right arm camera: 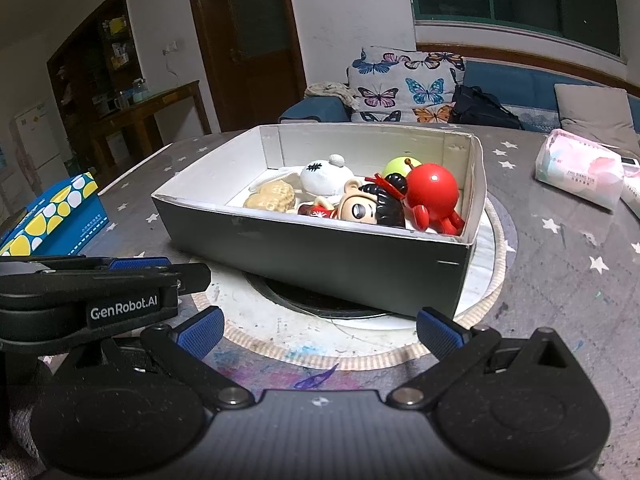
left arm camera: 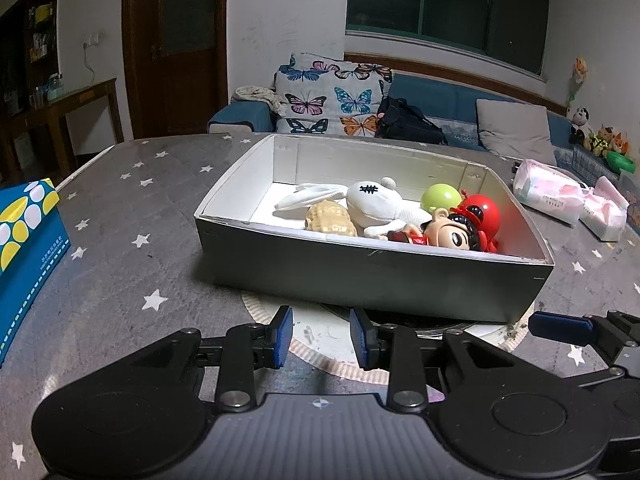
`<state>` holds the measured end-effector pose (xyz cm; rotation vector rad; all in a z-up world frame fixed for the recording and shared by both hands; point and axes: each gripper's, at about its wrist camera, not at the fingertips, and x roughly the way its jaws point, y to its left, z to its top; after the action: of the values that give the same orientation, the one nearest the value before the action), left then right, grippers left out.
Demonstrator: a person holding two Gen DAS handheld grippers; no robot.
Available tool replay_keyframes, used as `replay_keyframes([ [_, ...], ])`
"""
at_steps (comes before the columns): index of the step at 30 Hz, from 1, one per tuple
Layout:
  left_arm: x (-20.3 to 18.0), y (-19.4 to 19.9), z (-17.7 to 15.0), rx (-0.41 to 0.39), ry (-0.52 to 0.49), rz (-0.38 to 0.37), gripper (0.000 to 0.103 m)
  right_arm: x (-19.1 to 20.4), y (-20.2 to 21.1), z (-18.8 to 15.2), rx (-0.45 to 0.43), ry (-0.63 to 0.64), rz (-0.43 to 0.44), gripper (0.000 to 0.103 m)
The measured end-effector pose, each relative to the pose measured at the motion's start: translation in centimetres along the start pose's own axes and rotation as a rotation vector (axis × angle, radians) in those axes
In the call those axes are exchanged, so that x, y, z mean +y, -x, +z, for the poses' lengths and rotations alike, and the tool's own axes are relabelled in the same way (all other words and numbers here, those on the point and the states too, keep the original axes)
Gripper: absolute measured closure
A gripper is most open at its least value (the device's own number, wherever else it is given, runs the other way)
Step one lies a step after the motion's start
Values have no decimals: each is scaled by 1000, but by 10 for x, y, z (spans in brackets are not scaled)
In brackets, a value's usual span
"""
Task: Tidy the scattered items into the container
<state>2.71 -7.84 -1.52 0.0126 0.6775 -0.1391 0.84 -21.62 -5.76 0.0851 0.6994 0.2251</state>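
In the box [left arm camera: 360, 276], seemingly five toys [left arm camera: 380, 208]

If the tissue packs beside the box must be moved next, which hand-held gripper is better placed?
Probably the right hand-held gripper. It is wide open and empty, and the tissue packs lie on its side of the box. The left hand-held gripper is also empty, but opened less and farther from them.
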Motion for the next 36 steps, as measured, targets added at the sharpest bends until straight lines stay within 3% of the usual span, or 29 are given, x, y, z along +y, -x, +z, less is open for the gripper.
replay_keyframes([
  [36, -5, -10, 3, 7, -16, 29, 69, -3, -14, 3, 21, -3, -42, 0],
])
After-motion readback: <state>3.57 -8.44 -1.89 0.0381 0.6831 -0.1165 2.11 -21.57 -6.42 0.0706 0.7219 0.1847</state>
